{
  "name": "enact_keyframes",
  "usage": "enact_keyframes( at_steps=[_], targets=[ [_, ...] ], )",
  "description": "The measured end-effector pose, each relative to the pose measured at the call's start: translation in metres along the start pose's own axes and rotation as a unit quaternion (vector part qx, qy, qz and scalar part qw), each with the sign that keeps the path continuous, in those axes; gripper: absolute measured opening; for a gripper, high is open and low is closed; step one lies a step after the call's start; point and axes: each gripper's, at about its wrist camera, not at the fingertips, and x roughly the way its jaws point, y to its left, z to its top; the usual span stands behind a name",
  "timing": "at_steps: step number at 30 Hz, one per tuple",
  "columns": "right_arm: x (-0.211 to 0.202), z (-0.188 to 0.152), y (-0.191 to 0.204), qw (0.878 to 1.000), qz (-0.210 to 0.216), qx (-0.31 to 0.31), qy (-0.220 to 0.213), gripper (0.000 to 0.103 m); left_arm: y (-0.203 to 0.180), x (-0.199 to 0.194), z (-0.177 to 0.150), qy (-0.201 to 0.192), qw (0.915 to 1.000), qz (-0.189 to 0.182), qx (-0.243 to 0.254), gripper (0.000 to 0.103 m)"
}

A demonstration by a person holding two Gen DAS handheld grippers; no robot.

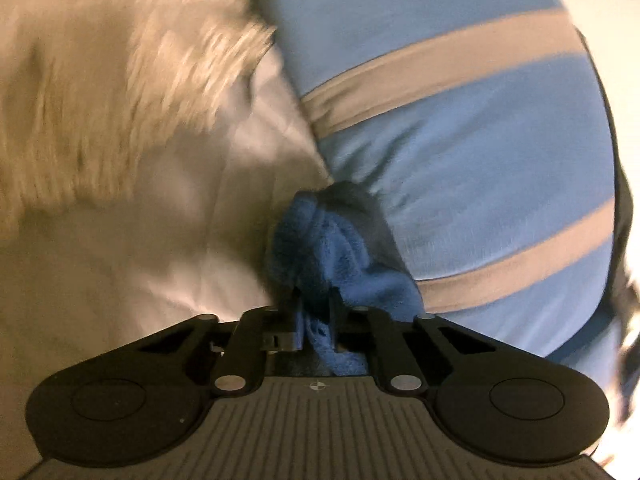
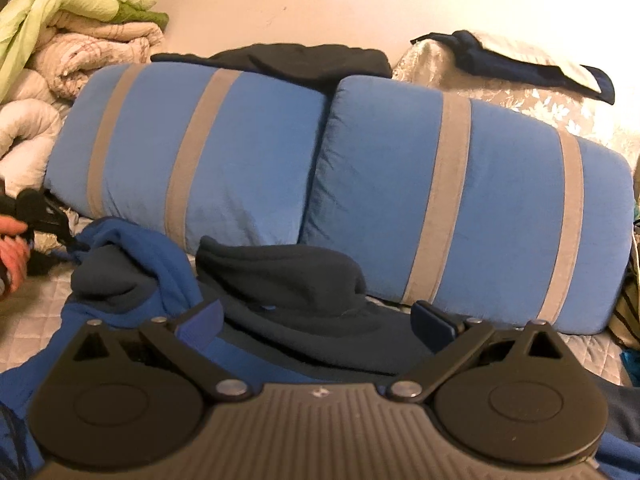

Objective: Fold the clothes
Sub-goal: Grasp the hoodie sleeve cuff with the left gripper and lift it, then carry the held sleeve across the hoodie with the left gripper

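A: The left gripper (image 1: 316,304) is clamped on a bunched blue corner of the fleece top (image 2: 280,292), over the bed (image 2: 40,292) beside a striped pillow (image 1: 460,140).

B: And the right gripper (image 2: 318,320)?

A: Wide apart, gripping nothing, directly above the top's dark middle. The top seems to stretch left to right before the pillows, so its free side lies nearer the right gripper.
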Motion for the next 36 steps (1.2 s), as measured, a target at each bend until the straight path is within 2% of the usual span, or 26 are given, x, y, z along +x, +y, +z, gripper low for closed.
enact_keyframes(
  at_steps=[3,6,8,11,12,14,20,23,25,26,27,28,30,32,36],
  targets=[
    [0.001,-0.002,0.000,1.000,0.004,0.003,0.006,0.103,-0.021,-0.025,0.002,-0.029,0.9942,0.043,0.094,0.009],
    [0.004,-0.002,-0.002,1.000,0.008,0.008,0.014,0.103,-0.042,-0.051,0.001,-0.057,0.9769,0.082,0.189,0.009],
    [0.006,-0.001,-0.005,0.999,0.019,0.017,0.025,0.103,-0.055,-0.066,-0.002,-0.074,0.9565,0.113,0.258,0.009],
    [0.009,-0.001,-0.015,0.997,0.034,0.051,0.043,0.103,-0.067,-0.082,-0.008,-0.098,0.9188,0.160,0.347,0.009],
    [0.010,-0.001,-0.019,0.996,0.038,0.065,0.049,0.103,-0.068,-0.089,-0.009,-0.104,0.9077,0.173,0.368,0.009],
    [0.014,-0.002,-0.026,0.993,0.044,0.090,0.064,0.103,-0.067,-0.106,-0.008,-0.114,0.8916,0.192,0.394,0.009],
    [0.014,-0.004,-0.045,0.982,0.077,0.152,0.081,0.103,-0.048,-0.160,0.006,-0.149,0.8685,0.223,0.417,0.009],
    [0.010,-0.005,-0.054,0.978,0.082,0.175,0.082,0.103,-0.032,-0.190,0.016,-0.166,0.8639,0.235,0.414,0.008],
    [0.009,-0.005,-0.058,0.976,0.081,0.186,0.084,0.103,-0.021,-0.209,0.020,-0.178,0.8529,0.248,0.423,0.008],
    [0.008,-0.006,-0.060,0.974,0.081,0.192,0.086,0.103,-0.014,-0.218,0.023,-0.181,0.8497,0.254,0.425,0.008],
    [0.008,-0.007,-0.062,0.973,0.081,0.197,0.087,0.103,-0.006,-0.227,0.026,-0.183,0.8499,0.261,0.420,0.008],
    [0.007,-0.007,-0.063,0.972,0.083,0.203,0.089,0.103,0.002,-0.237,0.029,-0.184,0.8510,0.268,0.412,0.008],
    [0.006,-0.007,-0.065,0.970,0.085,0.210,0.090,0.103,0.020,-0.254,0.038,-0.184,0.8607,0.276,0.386,0.008],
    [0.004,-0.006,-0.065,0.969,0.087,0.213,0.090,0.103,0.038,-0.269,0.044,-0.186,0.8615,0.295,0.369,0.008],
    [0.005,-0.007,-0.063,0.970,0.087,0.209,0.093,0.103,0.070,-0.289,0.062,-0.178,0.8845,0.311,0.298,0.008]
  ],
)
